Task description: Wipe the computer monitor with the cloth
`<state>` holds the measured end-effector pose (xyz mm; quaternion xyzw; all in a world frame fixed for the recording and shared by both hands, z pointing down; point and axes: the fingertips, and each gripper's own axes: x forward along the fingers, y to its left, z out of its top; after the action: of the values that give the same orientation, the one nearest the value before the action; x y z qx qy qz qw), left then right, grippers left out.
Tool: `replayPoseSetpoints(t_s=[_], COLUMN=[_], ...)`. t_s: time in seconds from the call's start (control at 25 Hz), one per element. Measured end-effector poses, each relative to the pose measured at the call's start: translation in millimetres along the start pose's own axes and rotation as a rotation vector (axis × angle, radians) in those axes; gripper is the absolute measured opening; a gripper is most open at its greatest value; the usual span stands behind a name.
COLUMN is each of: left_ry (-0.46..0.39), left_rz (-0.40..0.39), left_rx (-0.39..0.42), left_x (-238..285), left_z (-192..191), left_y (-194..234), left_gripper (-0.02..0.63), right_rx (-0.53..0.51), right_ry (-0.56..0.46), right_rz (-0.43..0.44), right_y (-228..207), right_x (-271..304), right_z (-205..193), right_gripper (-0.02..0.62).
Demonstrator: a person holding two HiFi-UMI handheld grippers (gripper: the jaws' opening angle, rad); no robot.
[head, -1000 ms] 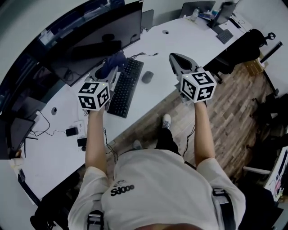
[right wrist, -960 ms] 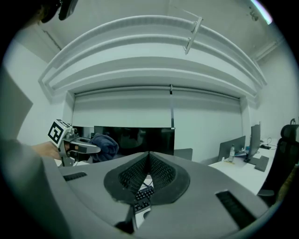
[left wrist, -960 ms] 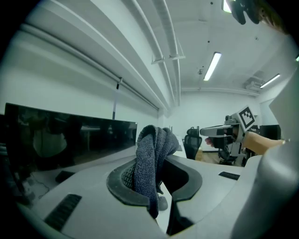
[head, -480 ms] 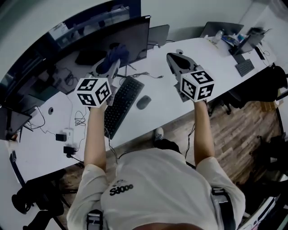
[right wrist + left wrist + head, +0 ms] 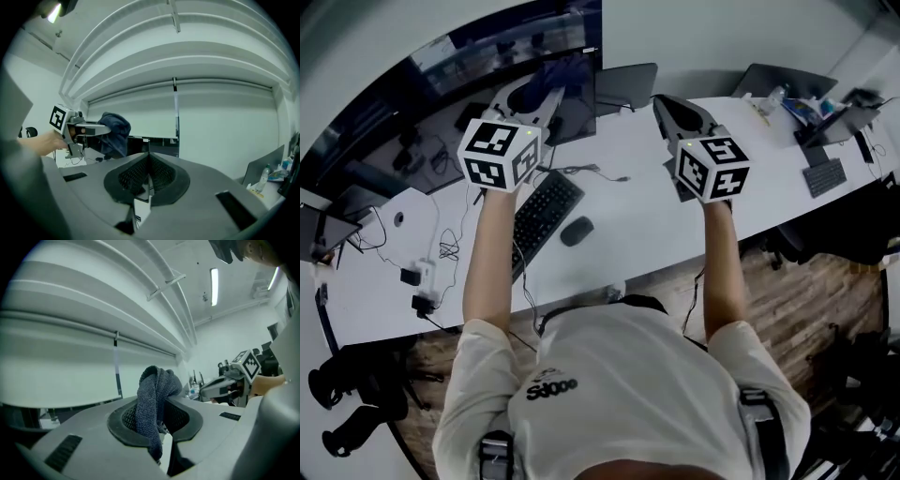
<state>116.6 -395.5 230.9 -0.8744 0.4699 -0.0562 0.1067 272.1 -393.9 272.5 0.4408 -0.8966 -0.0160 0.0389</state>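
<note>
1. Both grippers sit higher than 1 s ago. The left gripper (image 5: 555,86) has taken the cloth (image 5: 570,69) from keyboard (image 5: 539,220) level up to the monitor (image 5: 431,131)'s top right corner, and the right gripper (image 5: 664,103) has risen alongside.
2. L. jaws: clamped on the cloth, w/ the wad projecting past the tips. R. jaws: pressed together, nothing between.
3. Cloth: long axis runs along the jaw gap, bunched end forward. Whether it touches the monitor, we cannot tell.
4. Monitor: long axis left–right along the tabletop (image 5: 647,202)'s back edge, dark face toward us.
5. Step in hand (our judgement): bring the wad onto the monitor. Tip the jaws down so cloth, not plastic, makes contact. Use light pressure and overlapping strokes parallel to the long axis, top to bottom.
</note>
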Motion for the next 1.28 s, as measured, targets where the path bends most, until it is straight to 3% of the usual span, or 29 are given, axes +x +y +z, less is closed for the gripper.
replayPoseSetpoints(t_s=[0.12, 0.2, 0.56, 0.88, 1.16, 1.28], left_ry=[-0.026, 0.002, 0.364, 0.377, 0.397, 0.382], left_rz=[0.062, 0.100, 0.143, 0.159, 0.156, 0.157], left_rx=[0.071, 0.115, 0.377, 0.396, 0.392, 0.371], left_x=[33, 56, 137, 133, 112, 101], left_z=[29, 38, -15, -22, -28, -29], left_y=[12, 23, 33, 47, 66, 76], left_gripper=[0.074, 0.074, 0.074, 0.074, 0.074, 0.074], right_rx=[0.026, 0.040, 0.011, 0.041, 0.000, 0.003], right_ry=[-0.007, -0.004, -0.016, -0.046, 0.019, 0.000], right_rz=[0.011, 0.020, 0.096, 0.196, 0.295, 0.288], right_y=[-17, -26, -40, -27, 10, 17], right_x=[2, 3, 22, 50, 77, 88], right_z=[5, 6, 7, 0, -16, -12], right_gripper=[-0.005, -0.005, -0.005, -0.005, -0.005, -0.005])
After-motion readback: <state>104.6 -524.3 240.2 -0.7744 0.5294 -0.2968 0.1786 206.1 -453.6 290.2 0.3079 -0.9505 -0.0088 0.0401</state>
